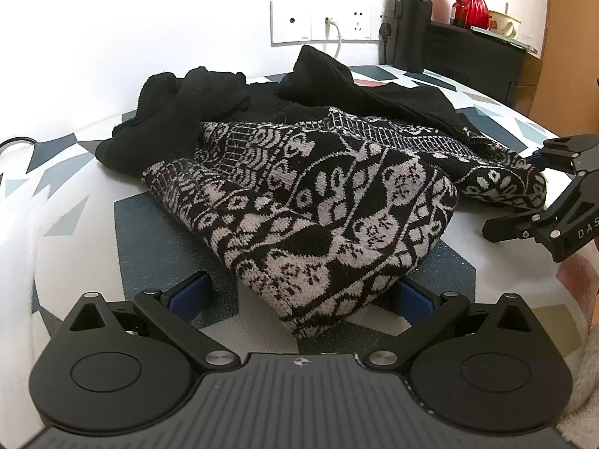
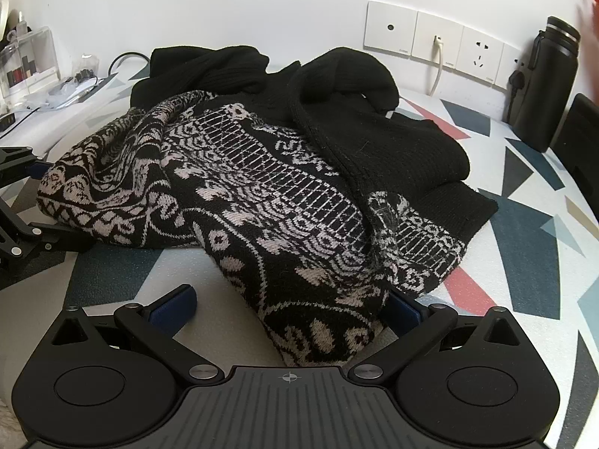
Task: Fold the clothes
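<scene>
Both hand-held grippers spread wide, left, right, patterned sweater corner between fingers

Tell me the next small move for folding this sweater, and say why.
Probably close both hand-held grippers on the sweater hem. The left hand-held gripper and right hand-held gripper are open, each with a near corner of the patterned knit lying between its fingers, so neither grips it yet.
</scene>
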The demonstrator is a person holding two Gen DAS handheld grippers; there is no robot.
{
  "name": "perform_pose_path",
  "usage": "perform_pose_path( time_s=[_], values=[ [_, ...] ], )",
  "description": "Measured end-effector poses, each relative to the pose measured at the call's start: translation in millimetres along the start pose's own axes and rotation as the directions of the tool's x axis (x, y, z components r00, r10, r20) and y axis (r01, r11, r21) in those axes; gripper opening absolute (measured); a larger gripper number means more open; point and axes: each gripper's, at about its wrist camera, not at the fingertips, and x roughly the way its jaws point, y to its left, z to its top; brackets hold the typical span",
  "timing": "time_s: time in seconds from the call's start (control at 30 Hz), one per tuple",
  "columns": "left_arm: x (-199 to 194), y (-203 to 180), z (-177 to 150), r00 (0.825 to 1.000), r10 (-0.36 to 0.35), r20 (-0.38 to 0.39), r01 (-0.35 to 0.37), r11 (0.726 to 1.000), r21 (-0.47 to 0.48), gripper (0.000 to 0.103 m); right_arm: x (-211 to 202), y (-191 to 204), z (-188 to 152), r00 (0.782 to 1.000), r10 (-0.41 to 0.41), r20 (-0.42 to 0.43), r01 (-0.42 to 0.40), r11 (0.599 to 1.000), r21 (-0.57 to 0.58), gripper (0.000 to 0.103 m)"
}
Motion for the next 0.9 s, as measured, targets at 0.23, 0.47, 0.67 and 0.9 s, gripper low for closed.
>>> perform_pose_path(
  time_s=[0.23,0.47,0.67,0.9],
  values=[
    [0.7,0.8,1.1,1.0,-0.005,-0.005,0.005,1.0,0.006,0.103,0.1,0.1,-0.3,1.0,0.0,0.001,0.0,1.0,0.0,0.102],
    [1.5,2.9,1.4,1.0,-0.018,-0.005,0.018,1.0,0.016,0.103,-0.1,-0.1,-1.5,1.0,-0.002,0.006,0.002,1.0,0.0,0.102],
    [1.7,2.6,1.7,1.0,-0.019,-0.007,0.019,1.0,0.019,0.103,-0.5,0.3,-1.3,1.0,-0.004,0.007,0.004,1.0,0.003,0.102],
    [1.5,3.0,1.4,1.0,-0.019,-0.006,0.019,1.0,0.017,0.103,-0.7,-0.3,-1.6,1.0,-0.004,0.009,0.004,1.0,0.004,0.102]
  ],
)
